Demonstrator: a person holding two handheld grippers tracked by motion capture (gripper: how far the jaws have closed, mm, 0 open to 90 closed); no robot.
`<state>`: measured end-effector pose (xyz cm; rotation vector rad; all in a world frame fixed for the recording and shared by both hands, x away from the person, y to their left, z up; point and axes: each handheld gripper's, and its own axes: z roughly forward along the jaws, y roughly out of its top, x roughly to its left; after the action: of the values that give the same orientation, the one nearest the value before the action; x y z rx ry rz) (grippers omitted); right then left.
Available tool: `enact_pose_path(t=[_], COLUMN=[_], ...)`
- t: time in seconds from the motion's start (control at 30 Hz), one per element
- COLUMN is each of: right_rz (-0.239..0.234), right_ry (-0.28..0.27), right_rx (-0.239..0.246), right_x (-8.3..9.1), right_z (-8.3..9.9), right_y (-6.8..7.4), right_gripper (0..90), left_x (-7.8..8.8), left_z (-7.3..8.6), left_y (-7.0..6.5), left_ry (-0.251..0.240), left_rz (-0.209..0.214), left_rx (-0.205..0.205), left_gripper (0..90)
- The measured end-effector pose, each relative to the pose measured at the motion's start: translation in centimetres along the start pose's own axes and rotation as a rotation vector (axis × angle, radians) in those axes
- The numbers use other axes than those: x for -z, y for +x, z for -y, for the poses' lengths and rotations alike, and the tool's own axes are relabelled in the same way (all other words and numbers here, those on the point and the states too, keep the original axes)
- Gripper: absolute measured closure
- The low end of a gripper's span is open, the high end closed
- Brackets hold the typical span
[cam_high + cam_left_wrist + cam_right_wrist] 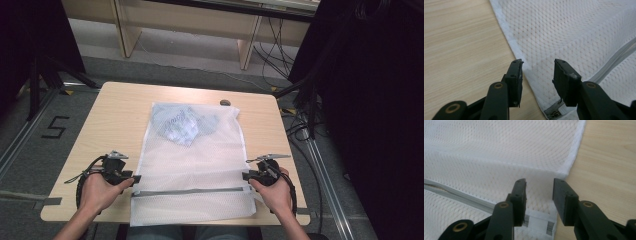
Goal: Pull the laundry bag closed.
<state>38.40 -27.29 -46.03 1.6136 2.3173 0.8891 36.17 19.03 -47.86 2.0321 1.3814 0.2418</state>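
I see the white mesh bag (192, 165) lying flat on the bench (115, 115); my left hand-held gripper (136, 178) and right hand-held gripper (245, 176) gape wide at its side edges, gripping nothing

A white mesh laundry bag (195, 165) is laid flat on the surface, its long axis running from the near edge toward the far side. The near end overhangs the near edge of the surface slightly. A grey zipper (192, 191) is seen running across the bag near that end, from side to side, and appears closed. A crumpled light blue and white garment (182, 125) is seen through the mesh in the far half.
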Motion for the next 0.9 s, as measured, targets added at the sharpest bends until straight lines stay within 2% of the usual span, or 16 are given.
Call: enact_pose_path(t=[0.07,0.1,0.2,0.23,0.3,0.37,0.4,0.43,0.5,0.6,0.63,0.67,0.7,0.77,0.8,0.9], right_rz=[0.014,0.002,0.020,0.040,0.005,0.002,-0.038,-0.022,-0.033,-0.055,-0.064,-0.055,-0.065,-0.086,-0.071,-0.092], right_ry=[-0.010,-0.043,-0.024,-0.048,-0.073,-0.084,-0.073,-0.110,-0.081,-0.068,-0.107,-0.082,-0.068,-0.074,-0.116,-0.106], right_rx=[0.012,-0.023,0.016,0.065,0.052,0.087,0.085,0.120,0.133,0.109,0.104,0.152,0.141,0.170,0.181,0.203], right_x=[0.0,0.2,0.6,0.6,0.9,0.6,0.6,0.1,0.2,0.2,-0.2,0.0,0.0,-0.2,-0.7,-0.8], right_z=[0.0,0.1,0.1,0.1,0.3,0.2,0.2,0.2,0.1,0.2,0.2,0.0,0.0,-0.2,-0.1,-0.2], right_y=[0.0,0.6,0.9,0.7,1.9,2.0,2.3,3.0,3.5,4.1,4.6,4.5,4.7,5.0,5.3,6.1], right_gripper=[63.4,64.1,66.6,67.6,70.7,71.1,71.7,72.7,73.1,74.0,74.3,74.6,75.3,75.4,75.4,75.1], left_x=[0.1,0.2,0.4,0.6,0.8,0.8,1.0,1.0,1.3,1.3,1.3,1.2,1.1,0.9,0.8,0.5], left_z=[0.0,0.0,0.1,0.1,0.1,0.1,0.1,0.1,0.1,0.1,0.0,0.0,0.0,0.0,0.0,-0.1], left_y=[0.1,0.2,0.2,0.2,0.3,0.3,0.4,0.6,0.8,1.0,1.1,1.0,1.0,0.8,0.8,0.7], left_ry=[0.011,-0.001,0.022,0.032,0.027,0.008,0.023,0.015,0.038,0.045,0.065,0.080,0.084,0.095,0.101,0.118], left_rz=[0.003,0.008,0.002,-0.002,-0.010,-0.010,-0.020,-0.021,-0.049,-0.030,-0.031,-0.035,-0.030,-0.040,-0.040,-0.038], left_rx=[0.006,0.007,-0.011,-0.020,-0.009,-0.007,-0.003,0.004,0.003,0.027,0.013,0.003,-0.005,-0.009,-0.012,-0.018], left_gripper=[58.3,58.4,62.9,65.3,71.6,75.6,75.6,79.2,82.4,84.5,86.0,86.4,87.0,88.0,88.4,89.3])
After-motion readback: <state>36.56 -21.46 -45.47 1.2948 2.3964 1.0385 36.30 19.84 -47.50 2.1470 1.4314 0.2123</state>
